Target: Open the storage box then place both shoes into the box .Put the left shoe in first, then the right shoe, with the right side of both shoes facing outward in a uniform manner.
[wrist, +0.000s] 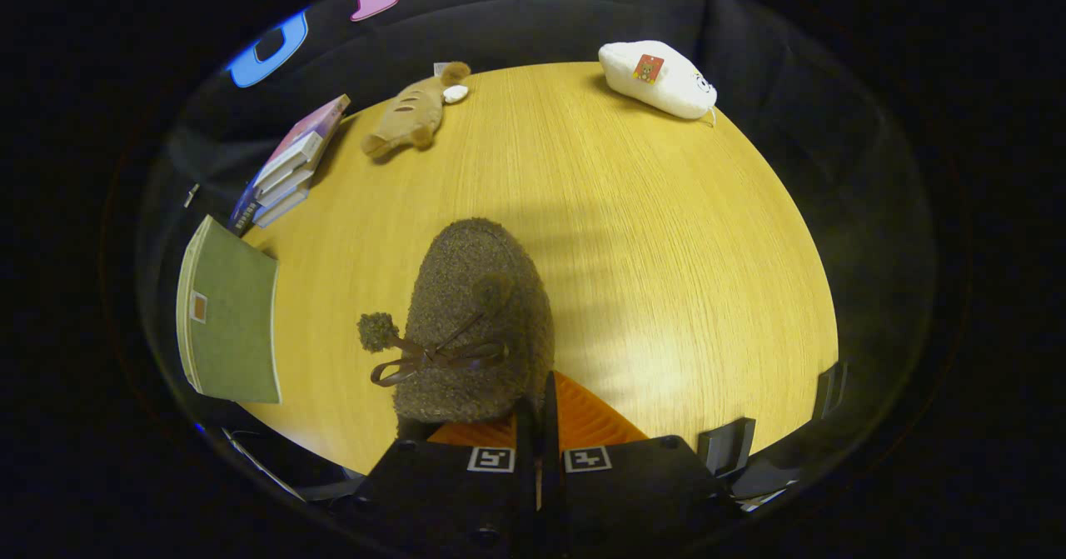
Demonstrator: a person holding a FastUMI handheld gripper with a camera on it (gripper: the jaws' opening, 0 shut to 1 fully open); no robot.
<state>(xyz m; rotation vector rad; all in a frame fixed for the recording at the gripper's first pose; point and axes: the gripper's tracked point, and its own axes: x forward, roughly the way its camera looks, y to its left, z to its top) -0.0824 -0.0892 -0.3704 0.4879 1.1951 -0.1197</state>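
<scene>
Tool (pixel 537 426) fingers pressed together, nipping the rear rim of a brown fuzzy shoe (pixel 479 326) with pom-pom bow, toe aimed away over the wooden counter (pixel 666 251). Green book (pixel 233 317) lies left of the shoe, book stack (pixel 287 167) beyond it. Tan plush (pixel 412 113) and white plush (pixel 658 80) sit far across the counter; their tags are too small to read.

A yellow wooden table (pixel 666 234) ahead of my jaws, soft black cloth wall (pixel 533 26) beyond it, bright light on the wood
</scene>
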